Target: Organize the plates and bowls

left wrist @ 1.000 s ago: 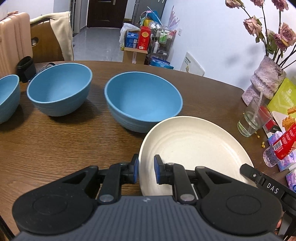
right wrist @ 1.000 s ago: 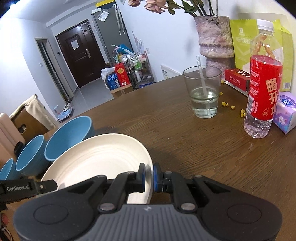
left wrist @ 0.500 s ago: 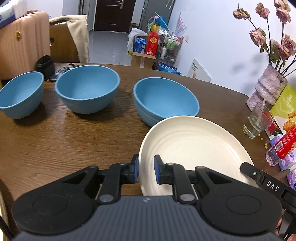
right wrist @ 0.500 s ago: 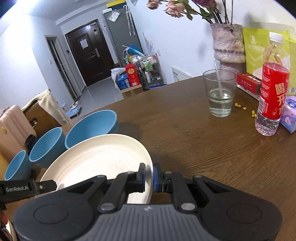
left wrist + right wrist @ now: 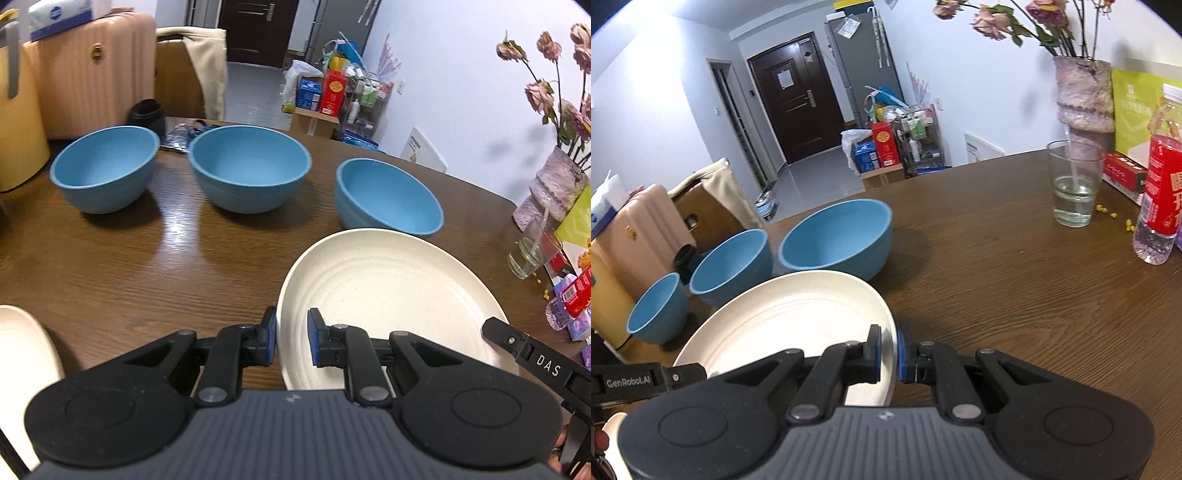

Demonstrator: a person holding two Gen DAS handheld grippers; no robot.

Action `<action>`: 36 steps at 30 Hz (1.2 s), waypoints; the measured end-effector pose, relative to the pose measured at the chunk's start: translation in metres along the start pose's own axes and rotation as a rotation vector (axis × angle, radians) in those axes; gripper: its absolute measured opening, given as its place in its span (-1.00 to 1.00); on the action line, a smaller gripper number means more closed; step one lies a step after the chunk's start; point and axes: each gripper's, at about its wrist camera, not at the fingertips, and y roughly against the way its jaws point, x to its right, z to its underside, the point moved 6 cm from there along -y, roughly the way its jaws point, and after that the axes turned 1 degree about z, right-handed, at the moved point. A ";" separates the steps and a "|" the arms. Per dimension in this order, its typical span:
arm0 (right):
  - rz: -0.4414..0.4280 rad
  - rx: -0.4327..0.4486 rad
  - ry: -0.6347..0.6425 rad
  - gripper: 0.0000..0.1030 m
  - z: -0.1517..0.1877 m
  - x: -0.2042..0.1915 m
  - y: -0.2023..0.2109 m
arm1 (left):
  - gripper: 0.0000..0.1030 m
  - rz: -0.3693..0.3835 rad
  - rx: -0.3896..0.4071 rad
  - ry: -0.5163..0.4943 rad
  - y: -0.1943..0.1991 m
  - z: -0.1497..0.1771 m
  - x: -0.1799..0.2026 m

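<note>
While both claws share one load, I see the cream plate [image 5: 384, 291] pinched from two sides: my left claw [image 5: 291, 341] is clamped on its rim at the plate's nine o'clock edge, and my right claw [image 5: 887, 350] is clamped on the rim at the three o'clock edge. In the left wrist view the plate fills the lower right, and the tip of the other claw pokes in at four o'clock. The plate looks raised off the brown wooden bench [image 5: 122, 266], though I cannot tell how far.

Beyond the plate, three blue bowls stand in a row, all upright and empty: the left bowl [image 5: 105, 168] at eleven o'clock, the middle bowl [image 5: 249, 166] near twelve, and the right bowl [image 5: 388, 197] at one o'clock, just behind the plate's far rim. A second cream plate [image 5: 22, 354] shows at the eight o'clock edge of the left view.

In the right view, a glass of water [image 5: 1075, 184] and a red-labelled bottle [image 5: 1160, 206] stand well apart from the plate at two o'clock.
</note>
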 end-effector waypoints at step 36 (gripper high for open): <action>-0.159 -0.054 0.146 -0.82 0.060 -0.171 0.019 | -0.67 -0.139 0.053 0.163 0.081 0.015 -0.169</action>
